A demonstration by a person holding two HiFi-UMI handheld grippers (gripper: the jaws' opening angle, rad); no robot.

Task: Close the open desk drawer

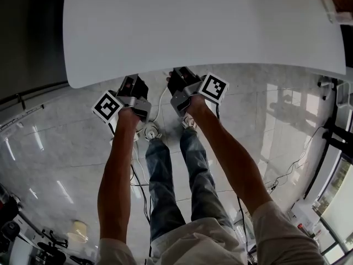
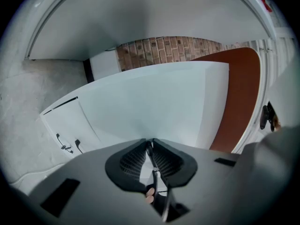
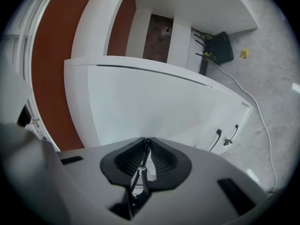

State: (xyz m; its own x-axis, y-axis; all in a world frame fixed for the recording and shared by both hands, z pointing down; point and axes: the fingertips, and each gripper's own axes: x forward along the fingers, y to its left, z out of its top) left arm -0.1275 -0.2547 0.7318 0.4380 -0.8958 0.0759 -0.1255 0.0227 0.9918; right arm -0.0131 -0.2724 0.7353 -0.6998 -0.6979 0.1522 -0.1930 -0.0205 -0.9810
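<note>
Drawer: broad white flat drawer front lies straight ahead of both grippers, under the desk, long axis left to right
Left gripper: jaws together, empty
Right gripper: likewise, seemingly equally near
Hidden: white desk top covers drawer and jaw tips from above; contact unclear
</note>
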